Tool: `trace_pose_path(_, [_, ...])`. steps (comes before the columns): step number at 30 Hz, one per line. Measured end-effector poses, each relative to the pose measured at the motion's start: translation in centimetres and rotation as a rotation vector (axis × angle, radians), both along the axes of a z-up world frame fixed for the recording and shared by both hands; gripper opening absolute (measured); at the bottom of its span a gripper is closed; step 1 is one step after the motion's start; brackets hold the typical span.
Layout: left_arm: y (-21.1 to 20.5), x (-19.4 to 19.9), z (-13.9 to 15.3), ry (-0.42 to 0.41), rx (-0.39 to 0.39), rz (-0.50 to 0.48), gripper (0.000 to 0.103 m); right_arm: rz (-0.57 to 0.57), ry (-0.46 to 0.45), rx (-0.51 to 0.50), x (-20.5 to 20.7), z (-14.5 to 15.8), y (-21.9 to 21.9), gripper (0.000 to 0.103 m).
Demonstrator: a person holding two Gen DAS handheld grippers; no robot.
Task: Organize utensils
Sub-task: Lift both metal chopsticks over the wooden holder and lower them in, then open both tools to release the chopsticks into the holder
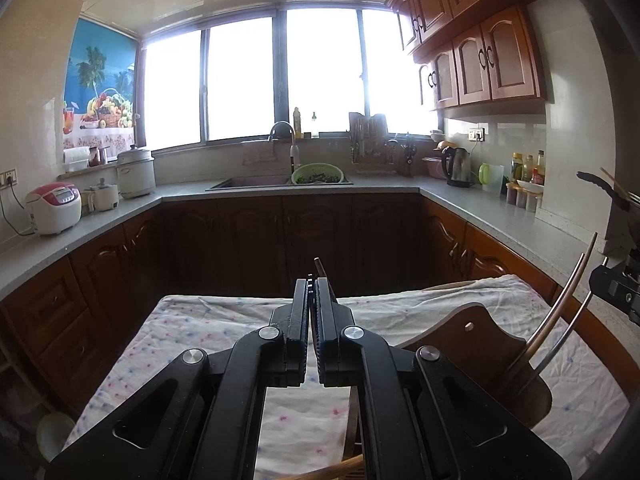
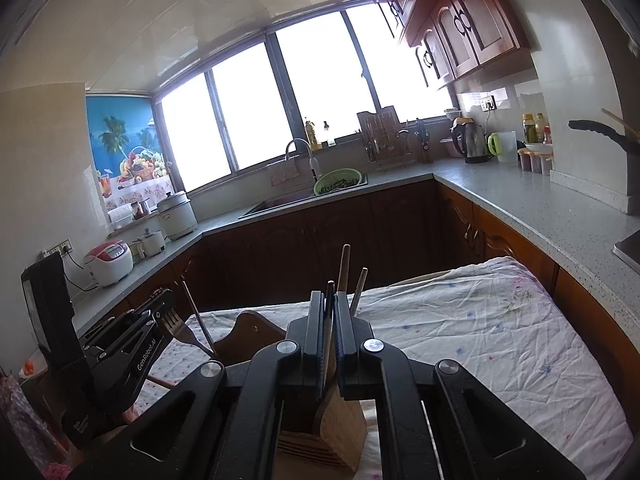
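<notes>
My left gripper point(image 1: 311, 286) is shut on a thin brown utensil handle point(image 1: 319, 267) whose tip pokes out past the fingertips, above the cloth-covered table point(image 1: 240, 320). A brown wooden utensil holder point(image 1: 476, 344) with metal handles point(image 1: 560, 300) sticking up stands to its right. My right gripper point(image 2: 329, 300) is shut on a thin dark utensil point(image 2: 329, 320), held over a light wooden holder point(image 2: 340, 428) with two wooden handles point(image 2: 344, 264) rising behind it. The left gripper point(image 2: 160, 312) shows at the left of the right wrist view, beside a fork point(image 2: 176, 326).
A grey U-shaped counter point(image 1: 480, 204) runs around the kitchen with a sink point(image 1: 256, 182), green colander point(image 1: 318, 174), rice cookers point(image 1: 54, 208), kettle point(image 1: 458, 166) and bottles. Dark wooden cabinets stand beyond the table's far edge.
</notes>
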State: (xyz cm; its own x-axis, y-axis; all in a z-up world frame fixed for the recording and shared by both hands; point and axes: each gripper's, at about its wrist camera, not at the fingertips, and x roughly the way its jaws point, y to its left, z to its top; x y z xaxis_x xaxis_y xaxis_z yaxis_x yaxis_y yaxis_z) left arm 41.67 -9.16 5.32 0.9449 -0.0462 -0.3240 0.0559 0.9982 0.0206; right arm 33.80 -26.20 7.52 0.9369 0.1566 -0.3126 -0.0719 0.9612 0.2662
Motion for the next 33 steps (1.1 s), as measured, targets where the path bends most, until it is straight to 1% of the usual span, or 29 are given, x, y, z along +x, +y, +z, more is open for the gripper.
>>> trace_pose_path(3, [0.1,0.2,-0.4,0.027,-0.014,-0.008,0.003,-0.001,0.013,0.003,0.2,0.1,-0.2,0.005])
trace_pose_path(9, [-1.2,0.6,-1.3,0.066,0.03,-0.036,0.003,-0.004,0.018,0.001,0.4,0.0,-0.3,0.005])
trace_pose_path(19, [-1.5,0.6,-1.2,0.072,0.035,-0.042,0.003,-0.01,0.032,0.001,0.6,-0.4,-0.7,0.006])
trace_pose_path(22, [-1.3,0.5,-0.9,0.073,0.028,-0.045,0.004,-0.011,0.034,-0.003,0.6,-0.4,-0.6,0.008])
trace_pose_path(24, [-1.2,0.4,-0.7,0.07,0.027,-0.048,0.009,-0.011,0.036,0.002,0.6,-0.5,-0.7,0.01])
trace_pose_path(25, [-1.2,0.3,-0.6,0.067,0.03,-0.044,0.017,-0.01,0.039,0.007,0.6,-0.5,-0.8,0.011])
trace_pose_path(26, [-1.2,0.2,-0.4,0.059,0.032,-0.039,0.029,-0.009,0.042,0.012,0.6,-0.5,-0.8,0.012])
trace_pose_path(27, [-1.1,0.0,-0.3,0.049,0.033,-0.033,0.035,-0.011,0.045,0.015,0.6,-0.5,-0.9,0.015])
trace_pose_path(28, [-1.1,-0.2,-0.2,0.04,0.034,-0.027,0.043,-0.015,0.047,0.016,0.6,-0.5,-0.9,0.019])
trace_pose_path(30, [-1.1,-0.5,0.1,0.035,0.034,-0.029,0.044,-0.012,0.048,0.029,0.5,-0.6,-1.1,0.044])
trace_pose_path(32, [-1.1,-0.7,0.2,0.041,0.035,-0.038,0.053,-0.018,0.044,0.033,0.2,-0.6,-1.2,0.049])
trace_pose_path(33, [-1.0,-0.9,0.3,0.041,0.038,-0.039,0.056,-0.018,0.044,0.038,0.1,-0.5,-1.3,0.05])
